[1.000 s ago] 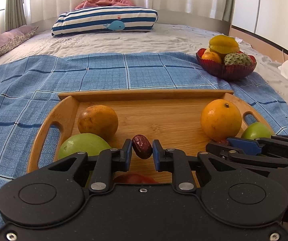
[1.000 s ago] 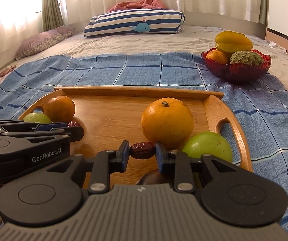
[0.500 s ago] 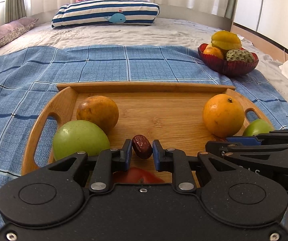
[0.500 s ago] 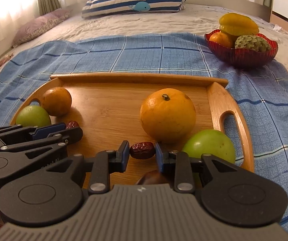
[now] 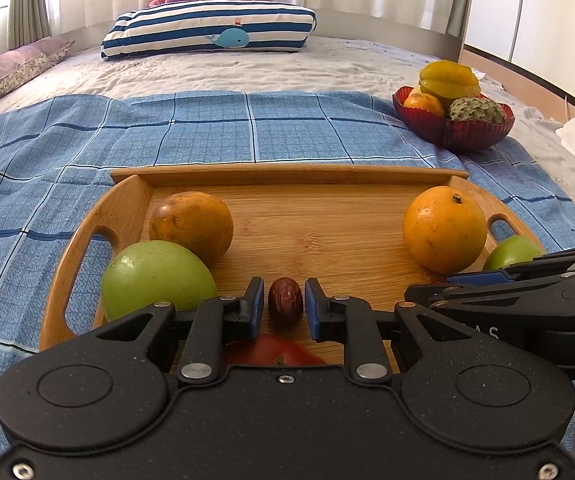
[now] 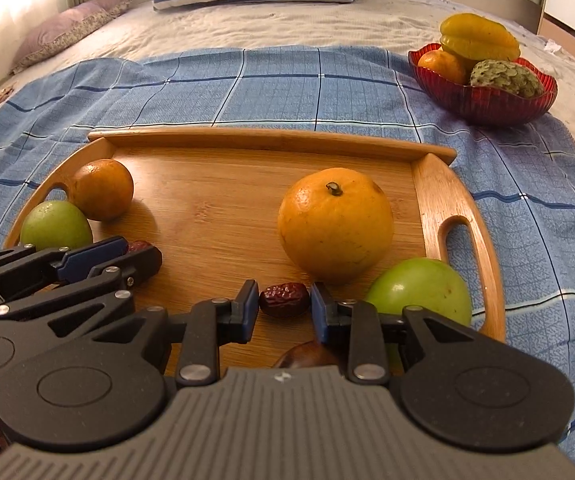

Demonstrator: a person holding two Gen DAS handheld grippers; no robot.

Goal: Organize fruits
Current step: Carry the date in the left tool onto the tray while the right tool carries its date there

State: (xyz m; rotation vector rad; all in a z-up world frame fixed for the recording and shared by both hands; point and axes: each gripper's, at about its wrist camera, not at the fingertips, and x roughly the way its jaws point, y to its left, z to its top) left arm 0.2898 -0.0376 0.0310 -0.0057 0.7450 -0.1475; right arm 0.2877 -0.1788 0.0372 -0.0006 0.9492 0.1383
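A wooden tray (image 5: 287, 174) lies on a blue checked cloth. My left gripper (image 5: 284, 306) has its jaws slightly parted around a dark red date (image 5: 285, 300) that rests on the tray near its left side. A green fruit (image 5: 157, 280) and a brownish orange fruit (image 5: 191, 226) lie beside it. My right gripper (image 6: 283, 306) has its pads just apart from another date (image 6: 284, 299) lying on the tray (image 6: 271, 138), next to a large orange (image 6: 335, 224) and a green fruit (image 6: 419, 292).
A red bowl (image 5: 453, 130) with a starfruit, an orange and a custard apple stands on the cloth at the far right; it shows in the right wrist view (image 6: 483, 96) too. A red fruit (image 5: 275, 354) lies under my left gripper. A striped pillow (image 5: 207, 30) is behind.
Both grippers have come down to the tray with their dates. Their jaws have opened a little, and the dates now rest on the wood.
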